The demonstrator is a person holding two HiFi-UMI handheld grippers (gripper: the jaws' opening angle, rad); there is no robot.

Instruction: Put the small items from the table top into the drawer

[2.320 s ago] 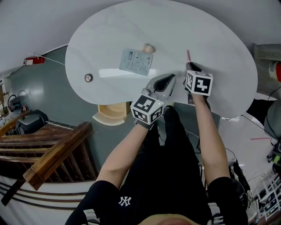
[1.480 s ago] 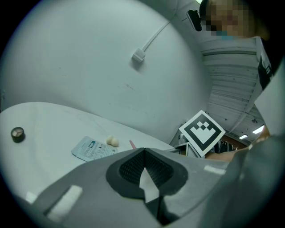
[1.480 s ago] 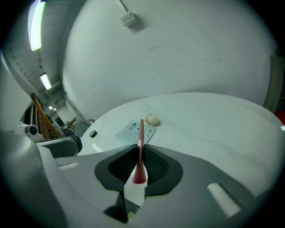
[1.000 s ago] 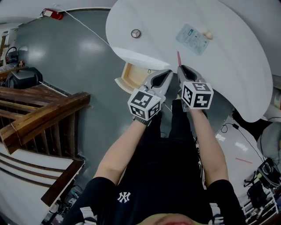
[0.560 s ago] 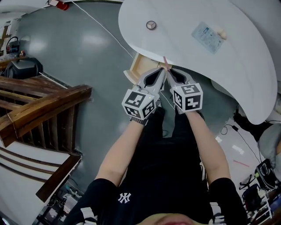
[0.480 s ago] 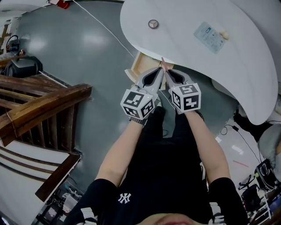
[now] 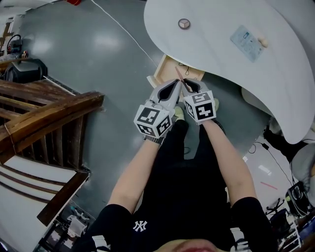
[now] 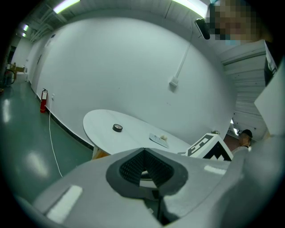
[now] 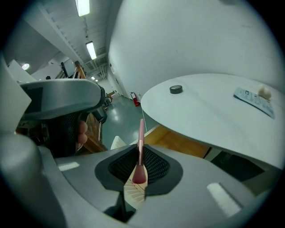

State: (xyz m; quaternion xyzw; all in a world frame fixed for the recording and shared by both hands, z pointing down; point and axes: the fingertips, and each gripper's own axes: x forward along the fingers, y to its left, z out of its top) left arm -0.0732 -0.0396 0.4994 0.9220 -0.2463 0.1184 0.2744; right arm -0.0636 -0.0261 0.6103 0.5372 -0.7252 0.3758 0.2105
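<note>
the right gripper (image 7: 191, 86) clamps what looks like a pink brush (image 9: 140, 153) over the open drawer (image 7: 165, 74), the left gripper (image 7: 172, 87) clenched empty just beside it.

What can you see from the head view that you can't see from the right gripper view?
Only the head view shows the person's arms, black shirt and the wooden railing. Only the right gripper view shows the ceiling lights and, close up, how the right gripper pinches the pink stick. Both show the white table, the round roll, the flat packet, the open drawer and that pink stick.
</note>
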